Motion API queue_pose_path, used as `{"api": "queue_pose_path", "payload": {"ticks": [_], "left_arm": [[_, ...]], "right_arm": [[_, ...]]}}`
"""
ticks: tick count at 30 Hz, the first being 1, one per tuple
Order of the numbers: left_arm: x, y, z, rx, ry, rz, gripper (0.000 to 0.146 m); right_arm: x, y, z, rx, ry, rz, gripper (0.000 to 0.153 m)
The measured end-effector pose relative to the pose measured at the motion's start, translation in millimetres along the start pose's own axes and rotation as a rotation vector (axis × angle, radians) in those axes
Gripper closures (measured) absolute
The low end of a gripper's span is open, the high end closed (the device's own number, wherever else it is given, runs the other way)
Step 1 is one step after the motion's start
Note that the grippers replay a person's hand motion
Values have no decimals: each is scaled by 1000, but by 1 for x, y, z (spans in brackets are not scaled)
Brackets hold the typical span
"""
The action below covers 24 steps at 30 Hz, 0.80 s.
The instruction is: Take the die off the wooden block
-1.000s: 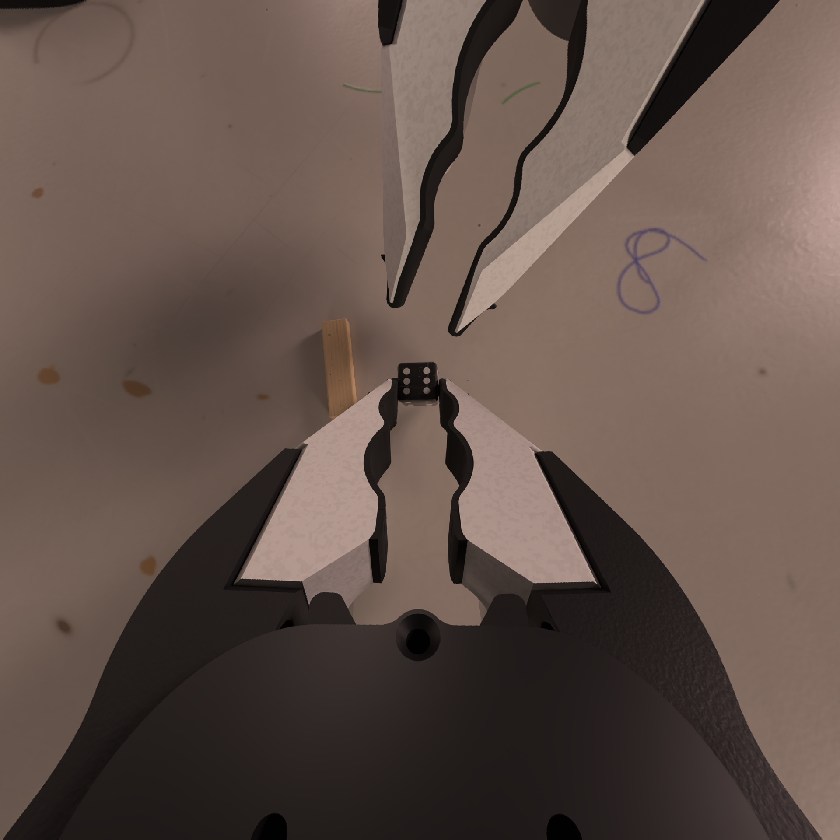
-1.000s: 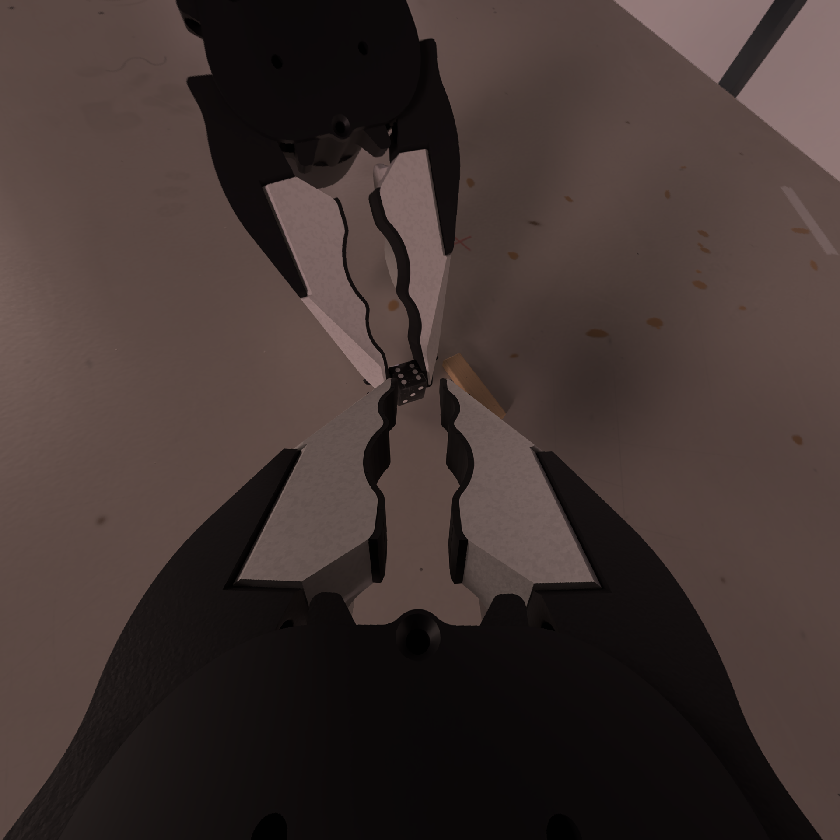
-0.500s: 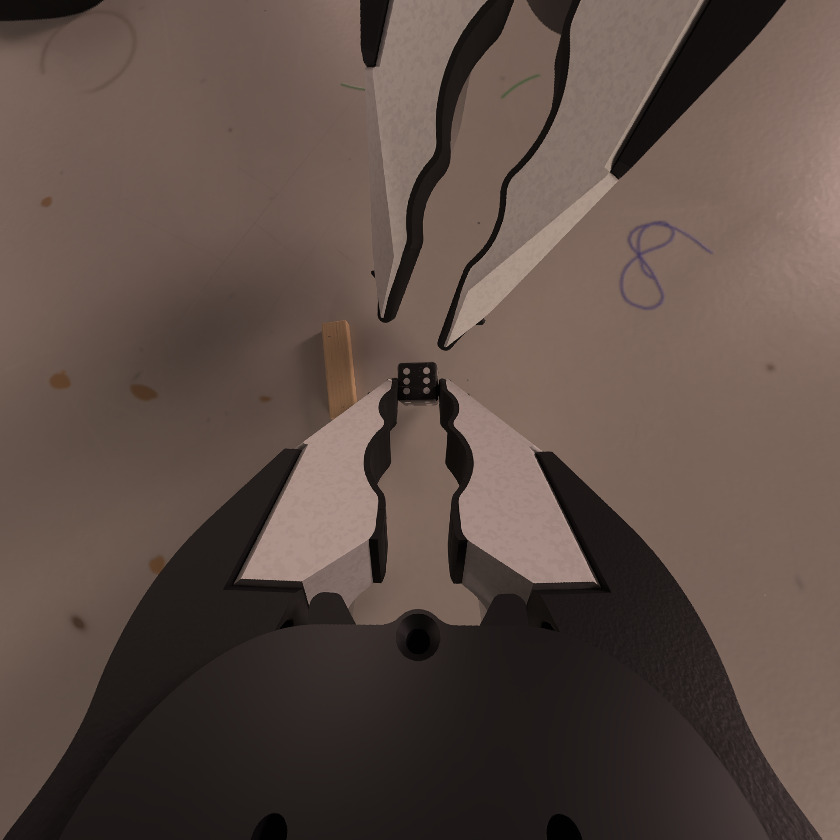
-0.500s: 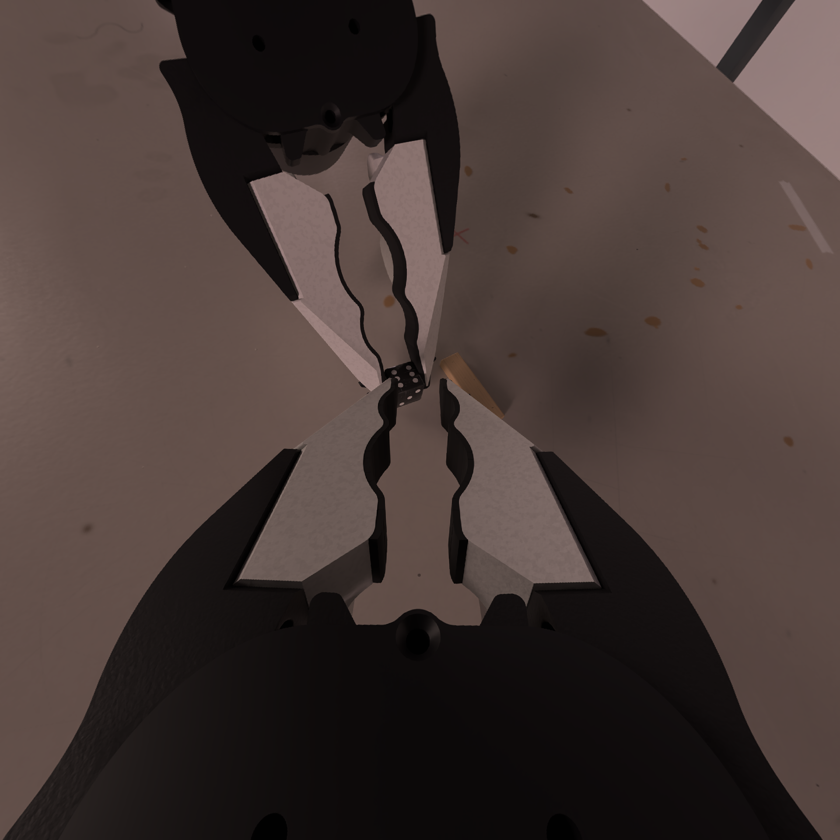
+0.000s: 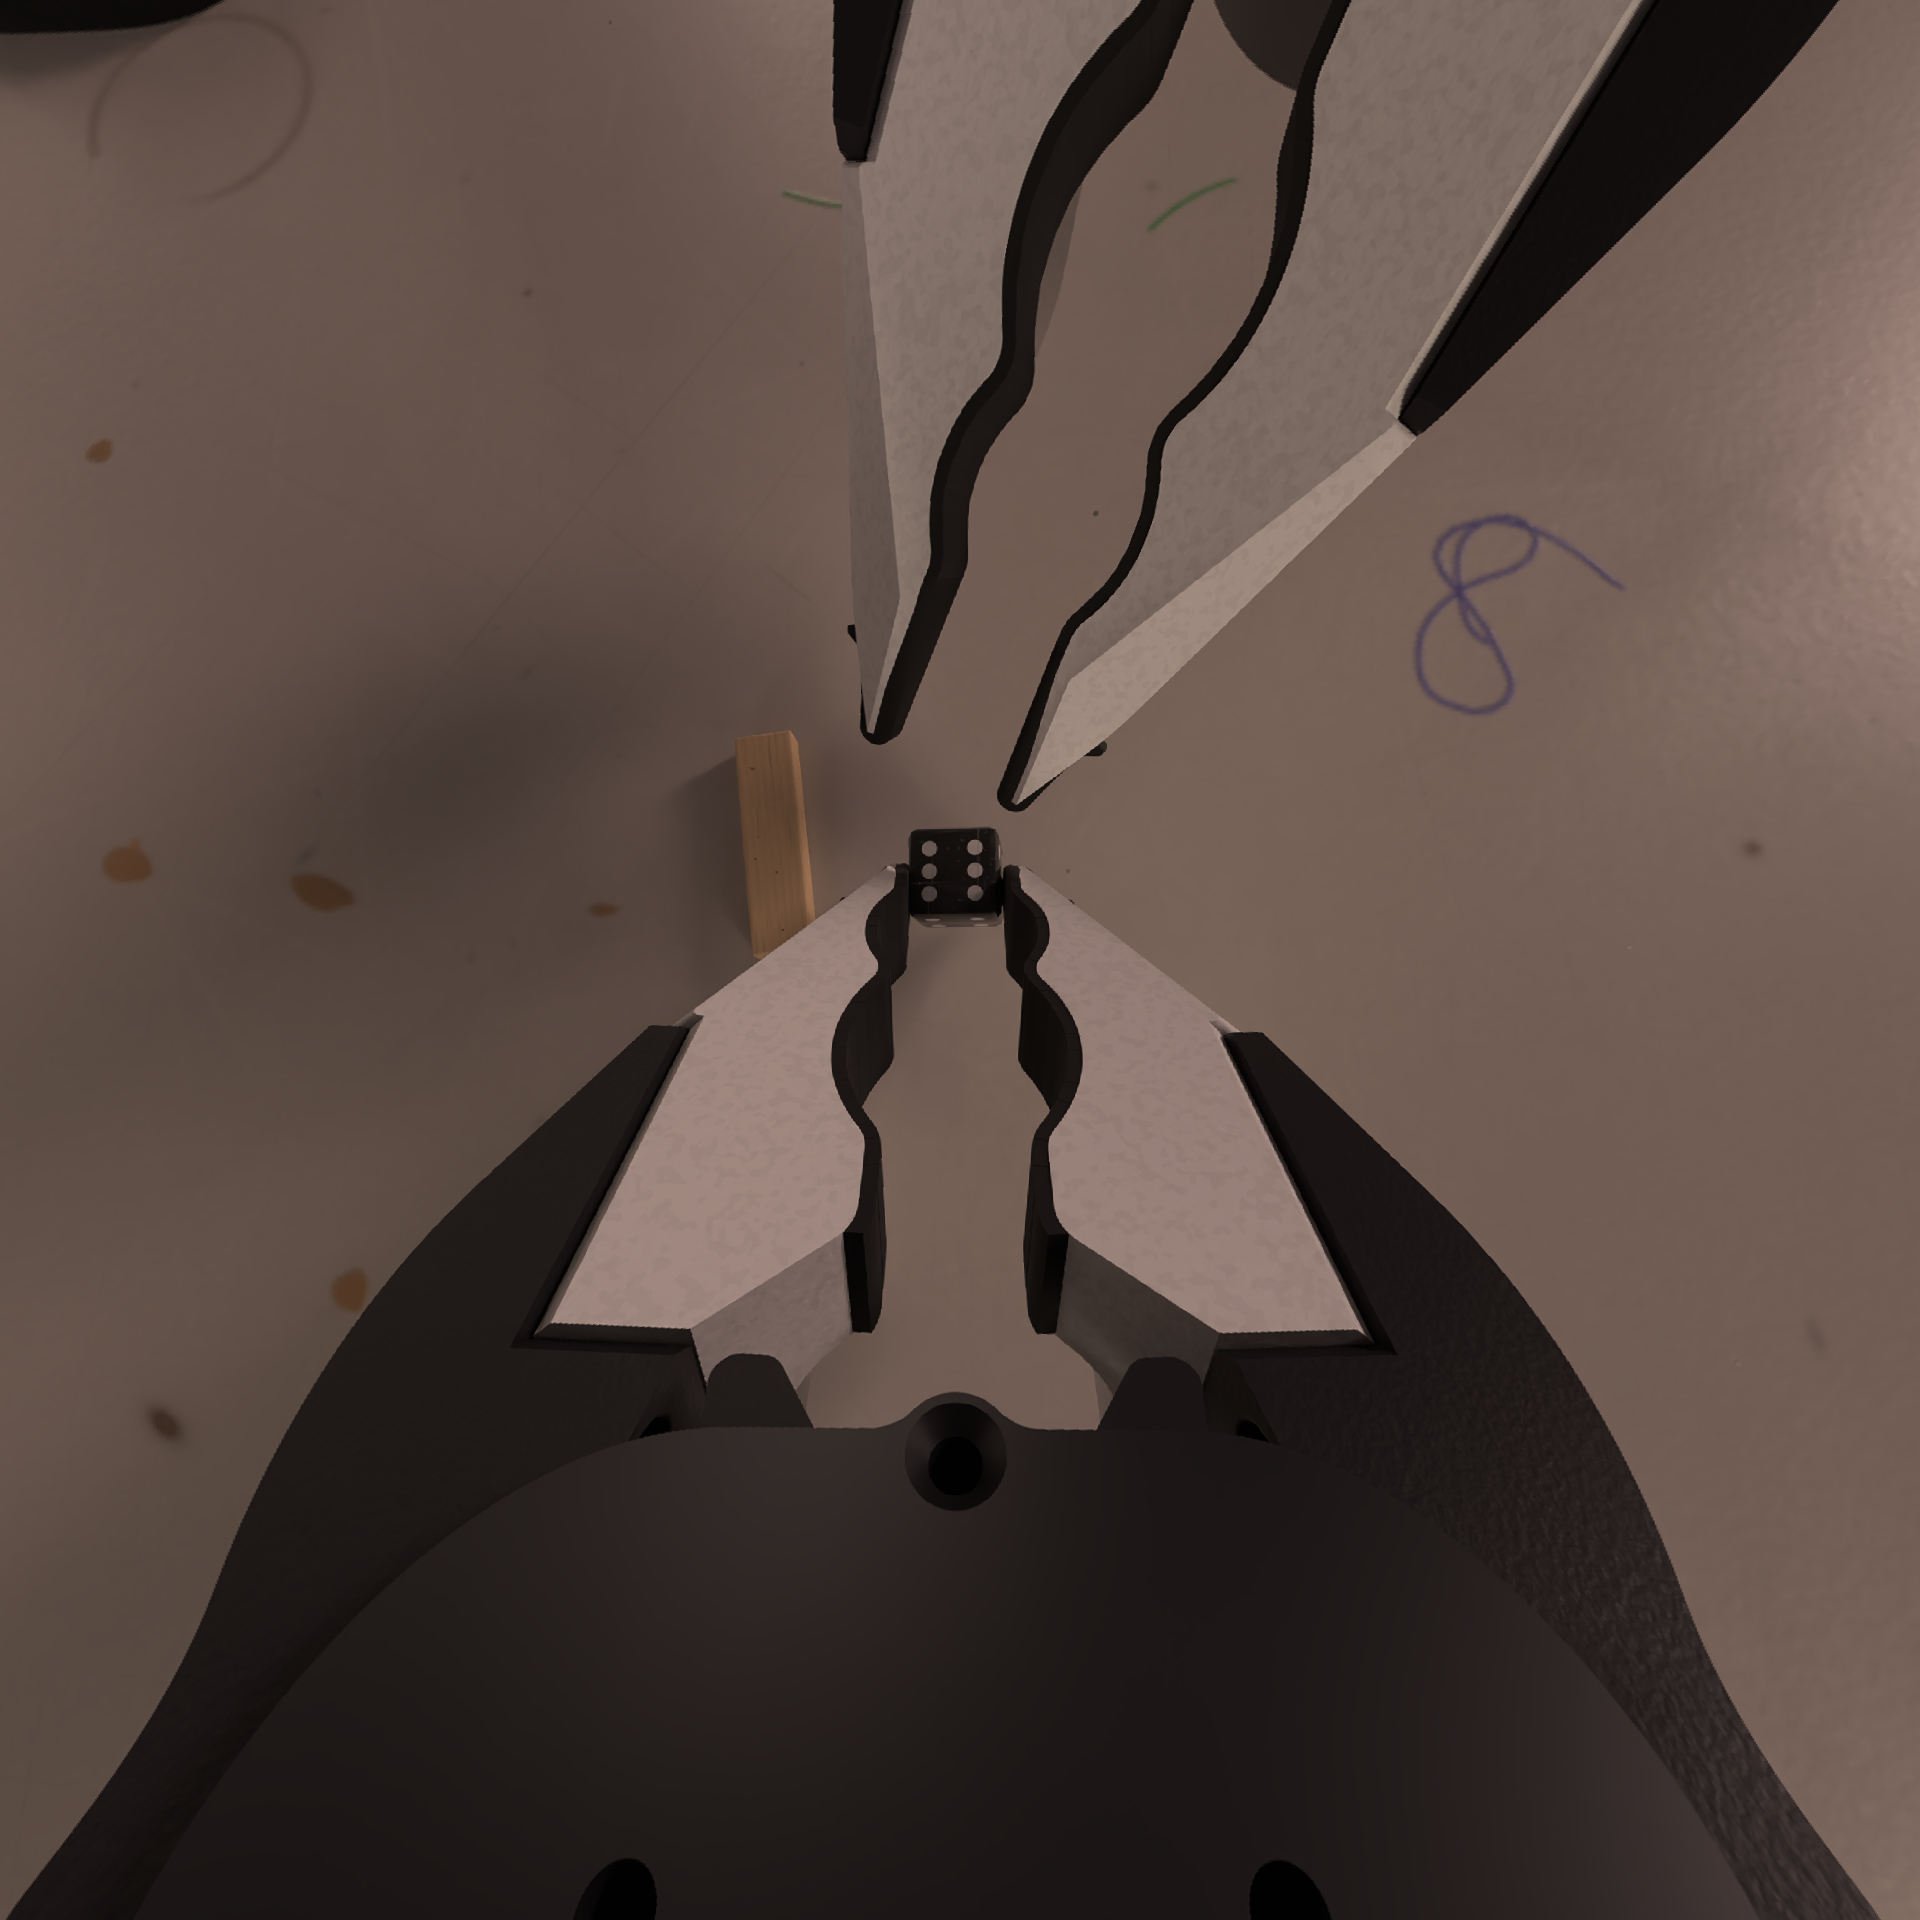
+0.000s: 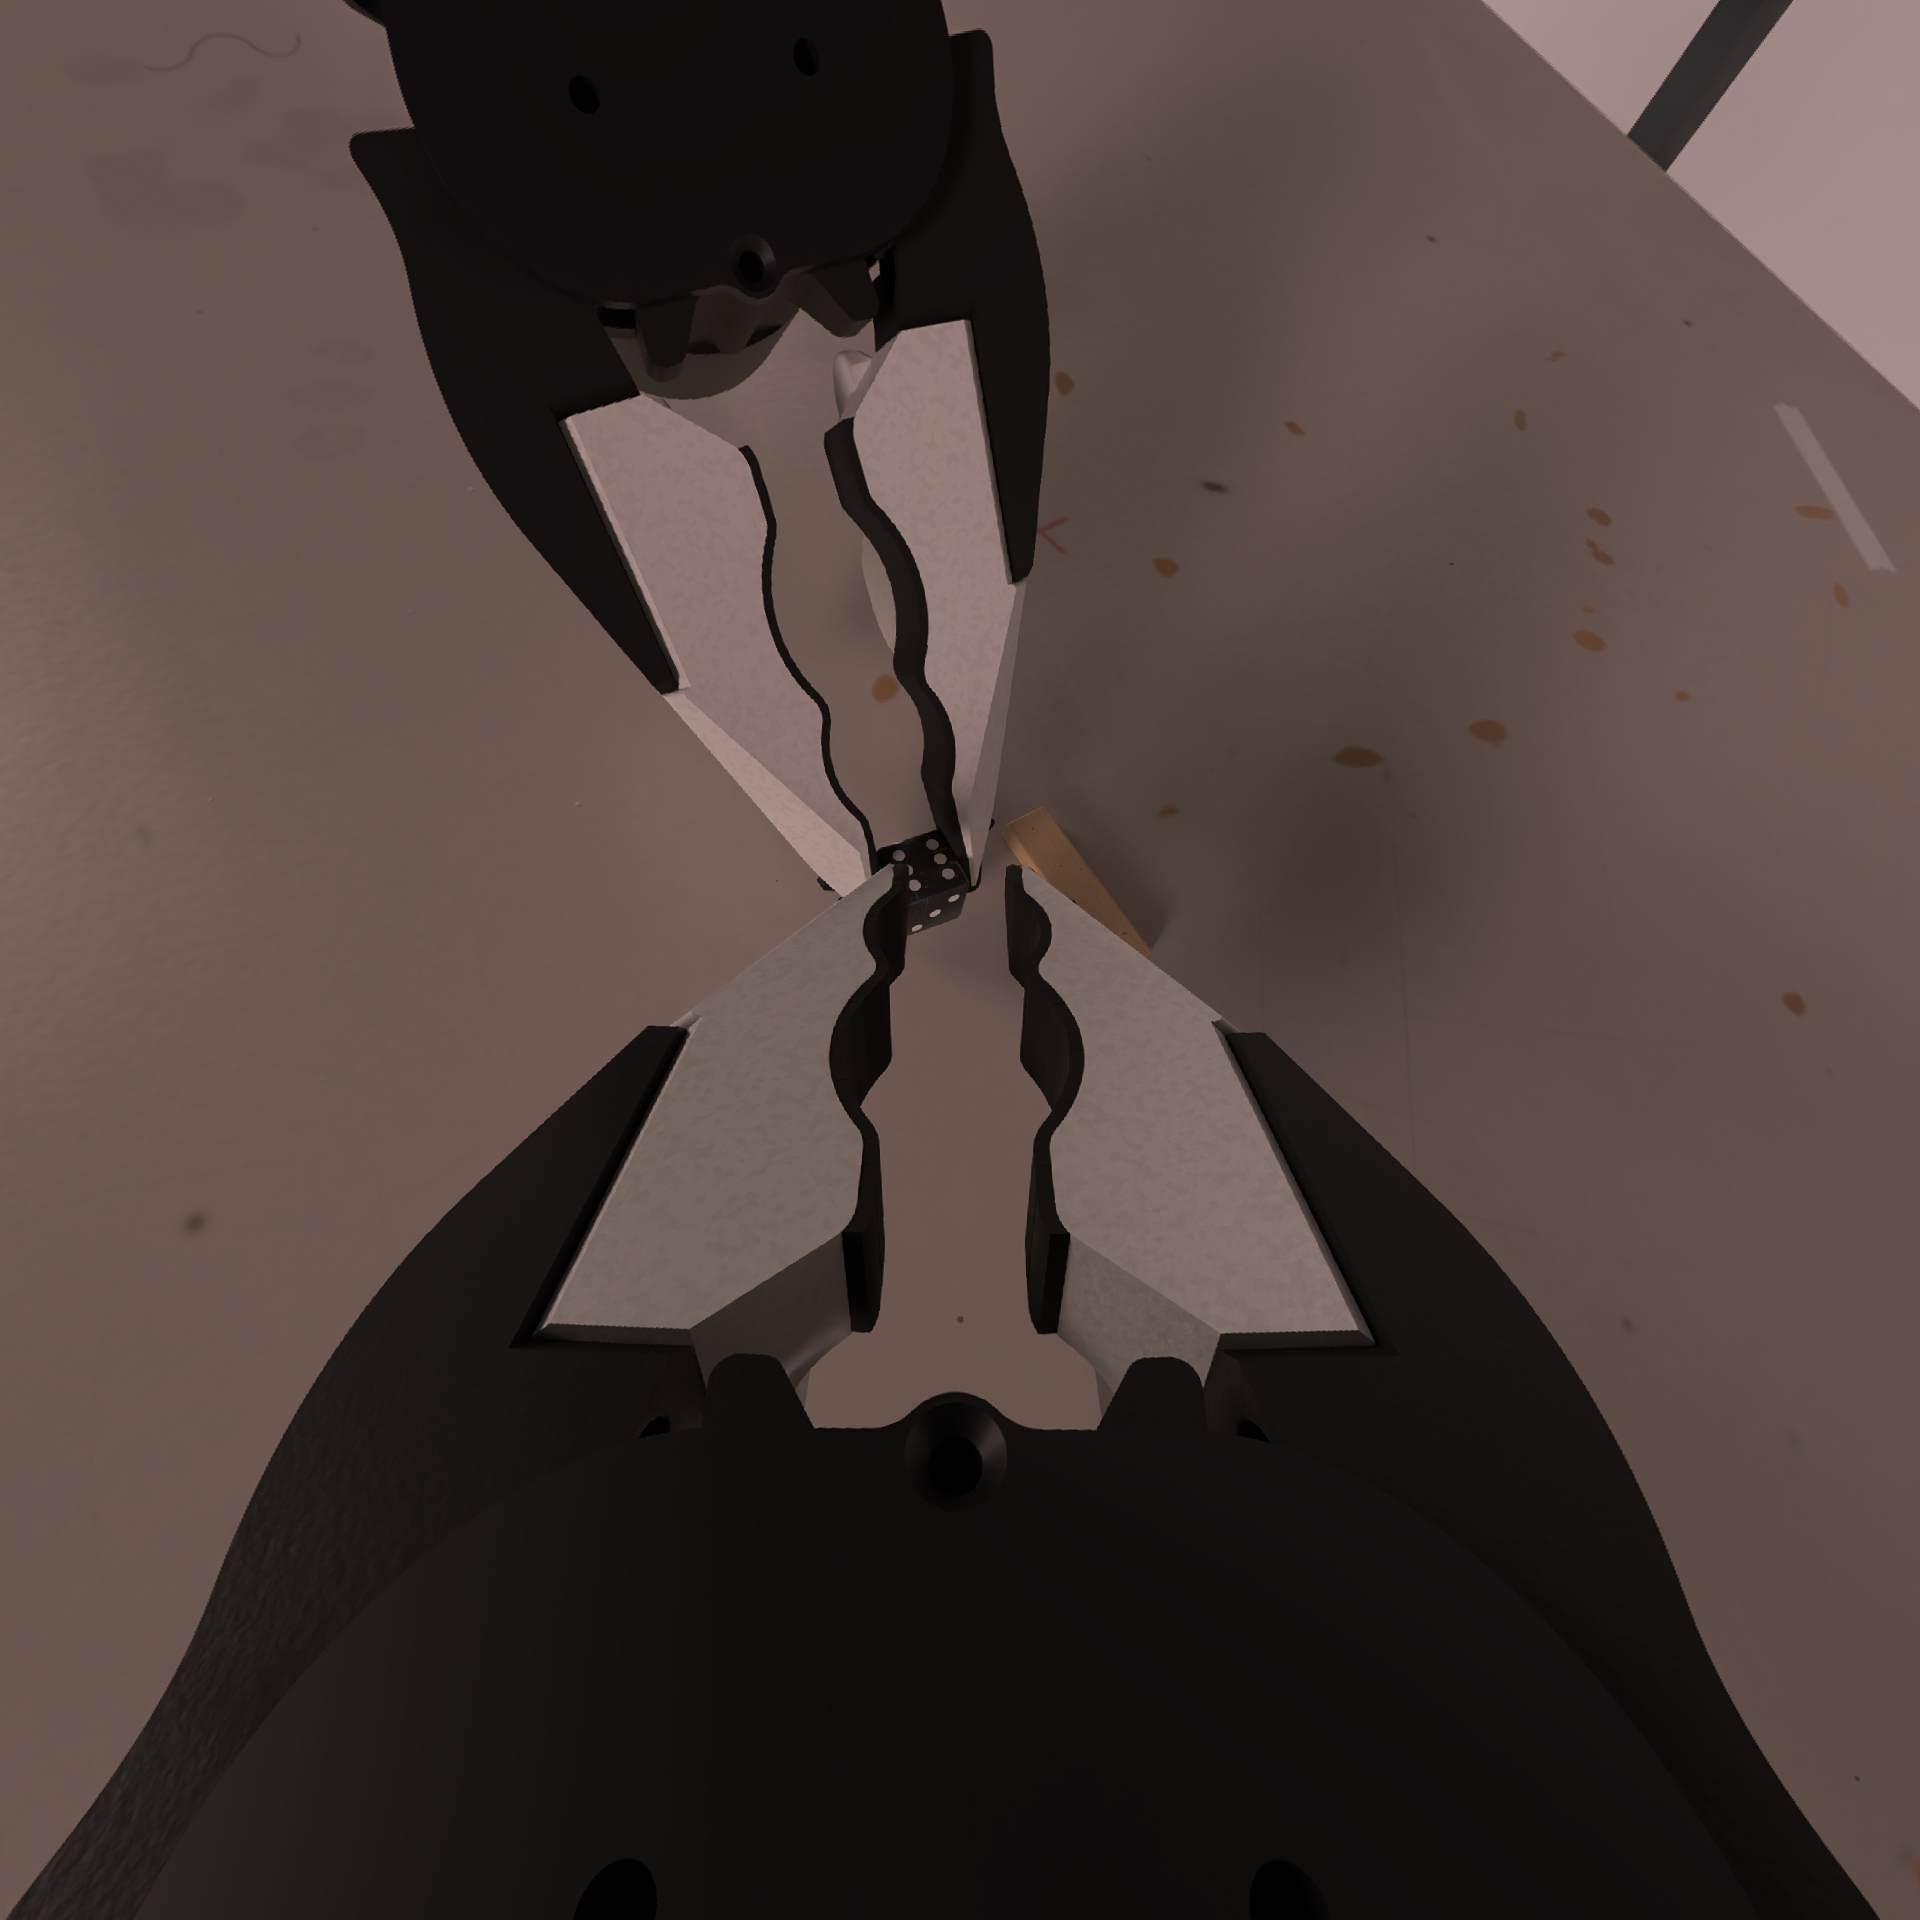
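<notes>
A small black die (image 5: 953, 876) with white pips is pinched between the fingertips of my left gripper (image 5: 953, 883), just above the table. The wooden block (image 5: 774, 852) lies flat on the table to the left of the die, apart from it. My right gripper (image 5: 943, 767) comes in from the far side, jaws apart and empty, its tips a short way beyond the die. In the right wrist view the die (image 6: 932, 881) sits at the tips of my right gripper (image 6: 948, 891), still held by the left gripper (image 6: 923, 844). The block (image 6: 1070, 868) shows partly behind the fingers.
The brown tabletop (image 5: 416, 623) carries small orange stains and a blue pen scribble (image 5: 1470, 623). In the right wrist view the table's edge (image 6: 1621, 187) runs across the upper right, with a dark bar (image 6: 1704, 73) beyond it.
The right gripper has drifted slightly left and a little nearer to the die. The left gripper keeps the die held in the same place beside the block.
</notes>
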State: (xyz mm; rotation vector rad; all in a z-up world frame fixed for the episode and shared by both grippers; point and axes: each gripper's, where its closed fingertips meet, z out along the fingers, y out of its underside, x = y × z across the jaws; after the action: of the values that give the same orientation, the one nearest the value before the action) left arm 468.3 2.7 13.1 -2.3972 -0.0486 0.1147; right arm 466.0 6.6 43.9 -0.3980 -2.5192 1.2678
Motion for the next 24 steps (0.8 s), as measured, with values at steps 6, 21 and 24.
{"api": "queue_pose_path", "payload": {"ticks": [6,21,24], "left_arm": [[0,0,0,1,2,-5,129],[0,0,0,4,6,-18,129],[0,0,0,4,5,-19,129]], "right_arm": [[0,3,1,-1,-13,20,134],[5,-10,-13,129,-46,96,132],[11,-19,-21,216,-40,143,137]]}}
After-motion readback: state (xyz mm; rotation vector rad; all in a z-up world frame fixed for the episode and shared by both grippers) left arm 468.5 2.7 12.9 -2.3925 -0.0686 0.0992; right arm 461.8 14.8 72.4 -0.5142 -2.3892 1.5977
